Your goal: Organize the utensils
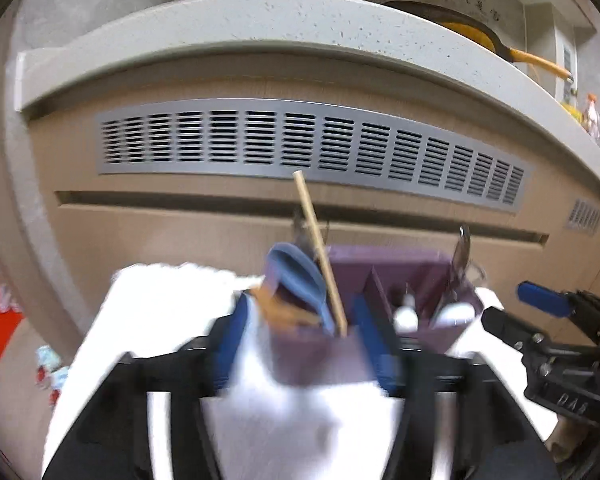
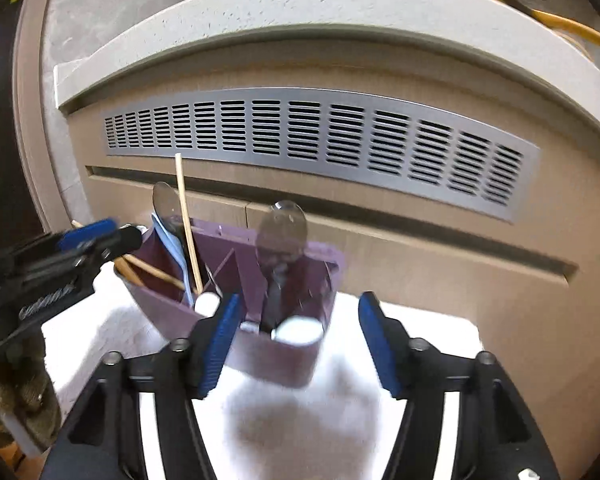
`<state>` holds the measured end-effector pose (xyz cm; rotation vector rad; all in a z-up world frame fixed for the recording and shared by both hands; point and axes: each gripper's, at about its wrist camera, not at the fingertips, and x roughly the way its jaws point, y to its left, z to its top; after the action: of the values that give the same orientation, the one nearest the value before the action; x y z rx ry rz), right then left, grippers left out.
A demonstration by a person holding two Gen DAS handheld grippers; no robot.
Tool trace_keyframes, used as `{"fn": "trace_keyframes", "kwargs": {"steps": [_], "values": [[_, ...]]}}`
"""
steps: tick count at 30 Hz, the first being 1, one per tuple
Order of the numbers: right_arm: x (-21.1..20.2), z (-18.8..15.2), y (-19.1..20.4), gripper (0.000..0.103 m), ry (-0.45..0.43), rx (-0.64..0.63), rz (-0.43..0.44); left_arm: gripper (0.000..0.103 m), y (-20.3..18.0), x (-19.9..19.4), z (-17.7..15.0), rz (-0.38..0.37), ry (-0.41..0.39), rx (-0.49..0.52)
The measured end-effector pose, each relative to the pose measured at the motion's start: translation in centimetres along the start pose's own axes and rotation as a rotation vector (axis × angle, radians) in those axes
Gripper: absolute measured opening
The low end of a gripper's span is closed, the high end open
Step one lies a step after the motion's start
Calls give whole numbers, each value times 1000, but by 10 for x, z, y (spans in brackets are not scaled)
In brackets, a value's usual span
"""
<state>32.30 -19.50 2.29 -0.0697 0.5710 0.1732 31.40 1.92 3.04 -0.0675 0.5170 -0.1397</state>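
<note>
A purple utensil holder (image 2: pixel 284 344) with compartments stands on a white cloth (image 2: pixel 416 328). Its left compartment holds wooden chopsticks (image 2: pixel 186 224), a light blue spoon (image 2: pixel 176 252) and a metal spoon (image 2: pixel 165 200); its right compartment holds a metal spoon (image 2: pixel 283 228) with a white handle end. My right gripper (image 2: pixel 300 336) is open and empty, its blue pads either side of the holder's near right corner. In the left wrist view the holder (image 1: pixel 320 352) is blurred, with a chopstick (image 1: pixel 320 252) and blue spoon (image 1: pixel 300 276) in it. My left gripper (image 1: pixel 304 336) is open, straddling the holder's left compartment.
Behind the holder is a wooden cabinet front with a long metal vent grille (image 2: pixel 320 136) under a pale speckled countertop (image 2: pixel 300 4). A dark pan with a yellow handle (image 1: pixel 500 44) sits on the counter at the right. The white cloth's edge (image 1: pixel 92 320) drops off at the left.
</note>
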Motion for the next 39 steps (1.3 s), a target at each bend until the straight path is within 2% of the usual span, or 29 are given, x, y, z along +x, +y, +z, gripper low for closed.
{"fn": "trace_keyframes", "kwargs": {"steps": [4,9,11,14,16,22,24,29,39], "values": [[-33,-25,1,61,14,50,-29,79,3,-41,-13,-12,-30,-22],[-73,-50,10,62,5,83,-67,99,5,-95,-36,20,-84,-18],[-90,-61,15,64,-6,95,-75,103,2,-111,-45,30,-82,1],[-117,-80,25,68,-32,106,-94,103,-7,-133,-66,35,-55,41],[-135,-91,28,78,-53,120,-98,103,-13,-147,-79,44,-62,58],[-172,-123,42,94,-101,139,-114,103,-38,-172,-111,68,-91,117],[-176,-130,44,96,-104,137,-126,103,-44,-178,-118,88,-97,140],[-183,-143,38,96,-106,148,-168,103,-43,-180,-120,47,-62,104],[-187,-145,33,97,-114,149,-183,103,-46,-181,-122,47,-52,93]]}}
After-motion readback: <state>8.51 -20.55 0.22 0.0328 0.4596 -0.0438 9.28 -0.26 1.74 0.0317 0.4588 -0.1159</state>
